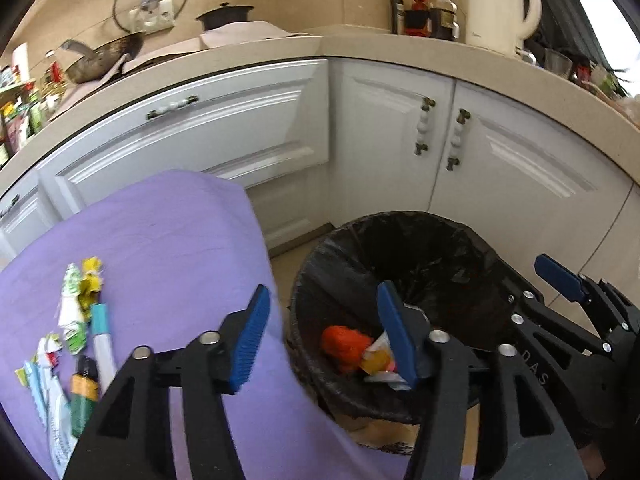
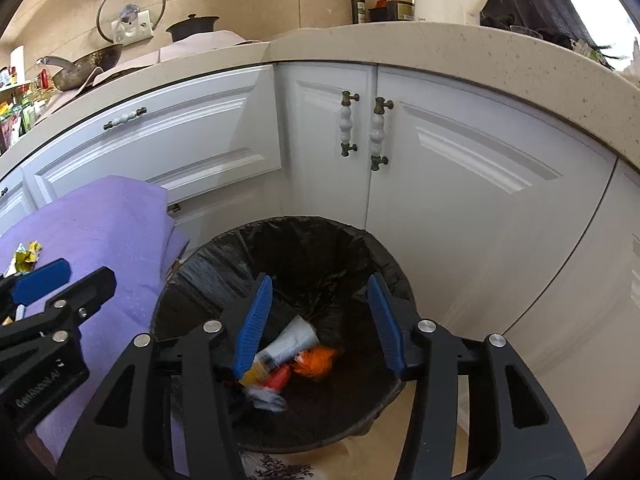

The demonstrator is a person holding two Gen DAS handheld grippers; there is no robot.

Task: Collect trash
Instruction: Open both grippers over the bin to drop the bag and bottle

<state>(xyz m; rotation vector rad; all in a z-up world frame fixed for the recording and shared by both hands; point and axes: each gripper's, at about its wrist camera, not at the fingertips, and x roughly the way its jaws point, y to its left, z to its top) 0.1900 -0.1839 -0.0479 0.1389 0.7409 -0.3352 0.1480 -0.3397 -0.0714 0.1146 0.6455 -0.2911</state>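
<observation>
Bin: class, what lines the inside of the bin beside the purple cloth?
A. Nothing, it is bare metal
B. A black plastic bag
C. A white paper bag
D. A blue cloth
B: a crinkled black bag folds over the rim of the bin and covers its inside, with an orange wrapper and other scraps lying at the bottom.
</observation>
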